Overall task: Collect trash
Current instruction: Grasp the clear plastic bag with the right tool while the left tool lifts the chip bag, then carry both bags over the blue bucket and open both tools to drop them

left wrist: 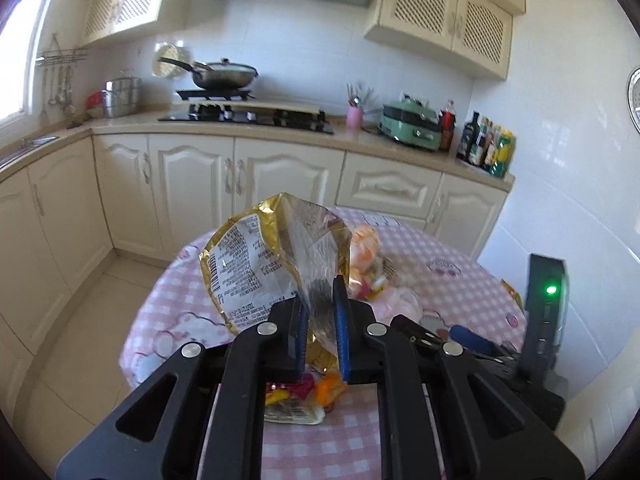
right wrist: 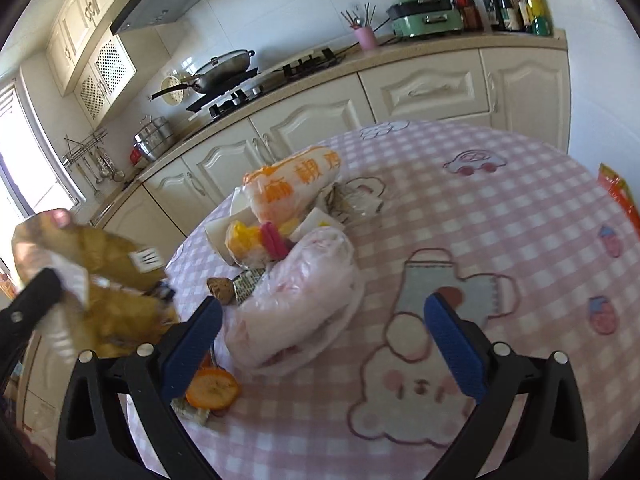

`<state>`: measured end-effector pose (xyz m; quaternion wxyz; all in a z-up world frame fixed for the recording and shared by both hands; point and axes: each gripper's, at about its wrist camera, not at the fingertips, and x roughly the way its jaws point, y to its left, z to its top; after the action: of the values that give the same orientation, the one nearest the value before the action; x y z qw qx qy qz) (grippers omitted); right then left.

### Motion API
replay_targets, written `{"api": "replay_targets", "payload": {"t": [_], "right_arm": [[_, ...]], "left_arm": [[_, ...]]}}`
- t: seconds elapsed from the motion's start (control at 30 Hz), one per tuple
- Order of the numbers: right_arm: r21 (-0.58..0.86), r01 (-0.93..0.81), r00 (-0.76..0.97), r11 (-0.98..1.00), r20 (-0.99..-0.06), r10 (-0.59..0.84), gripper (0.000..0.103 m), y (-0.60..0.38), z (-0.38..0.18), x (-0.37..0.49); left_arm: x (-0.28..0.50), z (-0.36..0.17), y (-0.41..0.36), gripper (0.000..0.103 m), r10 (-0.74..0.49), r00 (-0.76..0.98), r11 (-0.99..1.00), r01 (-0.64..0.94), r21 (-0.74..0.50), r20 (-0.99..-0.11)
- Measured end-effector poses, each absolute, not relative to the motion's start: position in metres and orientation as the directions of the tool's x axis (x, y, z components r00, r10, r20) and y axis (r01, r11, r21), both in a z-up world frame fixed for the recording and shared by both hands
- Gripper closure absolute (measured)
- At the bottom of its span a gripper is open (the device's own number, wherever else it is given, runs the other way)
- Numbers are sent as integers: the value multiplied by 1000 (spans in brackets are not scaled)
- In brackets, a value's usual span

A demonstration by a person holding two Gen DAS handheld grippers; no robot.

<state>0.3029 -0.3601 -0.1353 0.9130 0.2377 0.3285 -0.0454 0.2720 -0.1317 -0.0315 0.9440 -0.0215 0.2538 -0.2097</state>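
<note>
The left gripper point(left wrist: 322, 300) pinches a crumpled gold snack bag point(left wrist: 256, 264) between its blue pads, holding it up above the near edge of the pink checked table point(right wrist: 500, 208). The right gripper point(right wrist: 324, 328) is spread wide — nothing between its fingers — over a white plastic bag point(right wrist: 304, 304) lying mid-table, with an orange-printed wrapper point(right wrist: 296, 188) behind it and an orange slice point(right wrist: 212, 390) at the near edge.

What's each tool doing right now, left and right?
Left tool: closed on the gold snack wrapper, lifted off the table.
Right tool: open, holding nothing, above the pink plastic bag.
</note>
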Motion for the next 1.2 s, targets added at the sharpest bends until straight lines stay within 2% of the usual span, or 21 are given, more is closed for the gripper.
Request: {"api": "replay_targets", "payload": {"t": [0.07, 0.1, 0.13, 0.3, 0.33, 0.43, 0.53, 0.7, 0.83, 1.0, 1.2], "right_arm": [[444, 228, 771, 866, -625, 118, 7, -359, -141, 314], [452, 227, 763, 862, -633, 131, 28, -358, -144, 319], [453, 228, 756, 862, -641, 137, 55, -357, -146, 323], [428, 219, 764, 877, -634, 119, 61, -354, -140, 319], [416, 220, 770, 882, -629, 104, 72, -353, -136, 316], [381, 218, 797, 898, -601, 61, 80, -350, -123, 299], [343, 222, 820, 913, -572, 16, 85, -349, -107, 282], [311, 218, 865, 925, -500, -35, 86, -347, -77, 257], [291, 147, 902, 945, -432, -7, 86, -329, -45, 243], [294, 0, 916, 956, -383, 118, 86, -288, -18, 245], [312, -193, 854, 930, -414, 315, 86, -207, -24, 269]], "left_arm": [[273, -26, -119, 94, -395, 801, 918, 366, -154, -450], [274, -25, -117, 94, -392, 804, 919, 362, -156, -447], [274, -23, -111, 94, -384, 812, 923, 351, -157, -441], [273, -14, -93, 95, -405, 814, 914, 353, -200, -416], [271, -12, -90, 95, -416, 815, 909, 358, -215, -404], [267, -6, -87, 96, -457, 809, 888, 390, -243, -371], [264, -2, -89, 97, -488, 803, 870, 417, -264, -343], [257, 3, -87, 97, -527, 788, 845, 447, -294, -318], [244, 12, -73, 97, -529, 801, 841, 448, -304, -282], [230, 21, -42, 97, -474, 843, 866, 395, -308, -252], [224, 11, 24, 97, -348, 892, 912, 251, -326, -288]]}}
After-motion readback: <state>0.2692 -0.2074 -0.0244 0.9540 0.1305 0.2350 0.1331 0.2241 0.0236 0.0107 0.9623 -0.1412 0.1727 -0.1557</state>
